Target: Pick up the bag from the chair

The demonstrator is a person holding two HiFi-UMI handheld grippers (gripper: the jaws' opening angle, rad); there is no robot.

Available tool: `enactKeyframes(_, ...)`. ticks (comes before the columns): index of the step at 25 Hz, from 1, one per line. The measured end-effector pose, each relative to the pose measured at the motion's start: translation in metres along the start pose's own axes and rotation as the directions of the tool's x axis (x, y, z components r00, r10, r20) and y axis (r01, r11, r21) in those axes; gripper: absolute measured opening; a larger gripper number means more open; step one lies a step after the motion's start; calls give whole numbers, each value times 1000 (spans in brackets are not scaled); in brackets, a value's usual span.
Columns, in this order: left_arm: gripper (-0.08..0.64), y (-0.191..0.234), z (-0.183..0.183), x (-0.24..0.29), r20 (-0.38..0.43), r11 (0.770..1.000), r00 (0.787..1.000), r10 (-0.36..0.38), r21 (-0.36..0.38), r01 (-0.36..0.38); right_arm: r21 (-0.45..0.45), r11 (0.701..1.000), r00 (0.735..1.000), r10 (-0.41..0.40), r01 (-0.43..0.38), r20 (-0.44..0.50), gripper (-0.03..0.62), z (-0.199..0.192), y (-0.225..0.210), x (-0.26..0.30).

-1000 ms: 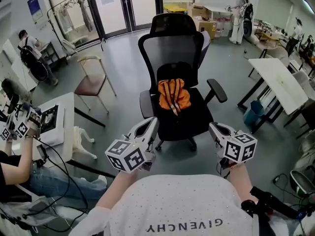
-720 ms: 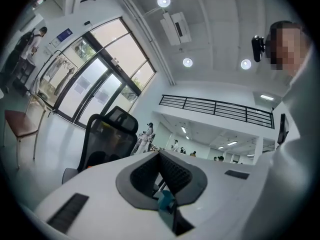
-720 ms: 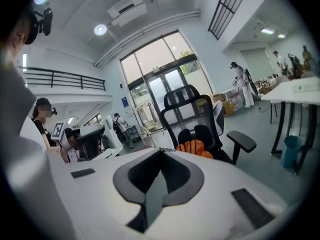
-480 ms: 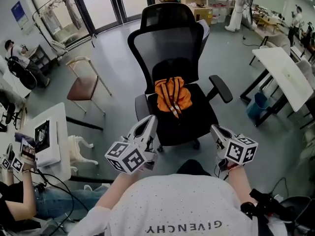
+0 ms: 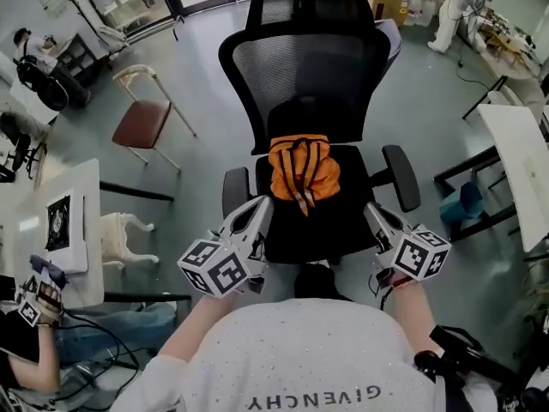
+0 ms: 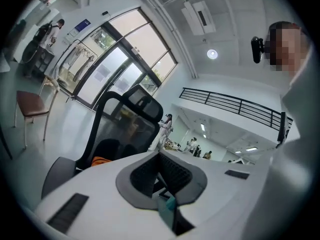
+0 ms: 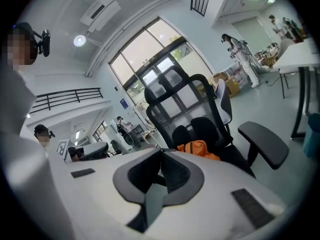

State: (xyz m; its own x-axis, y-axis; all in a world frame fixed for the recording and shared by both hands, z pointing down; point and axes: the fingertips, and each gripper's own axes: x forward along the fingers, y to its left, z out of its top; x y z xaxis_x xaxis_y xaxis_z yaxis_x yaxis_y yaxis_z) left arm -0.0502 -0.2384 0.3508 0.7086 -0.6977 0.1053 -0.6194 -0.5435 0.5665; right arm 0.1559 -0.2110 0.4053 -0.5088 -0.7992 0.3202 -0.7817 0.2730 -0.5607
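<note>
At far left a brown-seated side chair stands on the grey floor. I have my left gripper at the left edge of the seat of the black mesh-backed office chair, jaws pressed together with nothing between them. The orange fabric bag lies crumpled at the seat's rear edge, against the foot of the backrest and midway between both armrests, touched by neither gripper. My right gripper is at the seat's right edge, its jaws likewise closed and empty.
</note>
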Motion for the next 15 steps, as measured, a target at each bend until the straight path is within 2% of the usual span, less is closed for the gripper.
enactKeyframes(4,5,33,-15,30,-50,994,993,106,-33,-108,31,997,992,68,-65,-107,5,0,-29,55)
enactKeyframes(7,6,52,-24,55,-76,989,986,149,-3,-150,41,994,980,107,-102,-168,5,-2,-55,96)
enactKeyframes(11,5,75,-37,73,-116,970,964,240,55,-235,75,984,955,175,-162,-240,5,-7,-77,141)
enactKeyframes(15,6,100,-45,98,-125,960,953,277,60,-272,67,978,939,207,-196,-274,5,-10,-100,182)
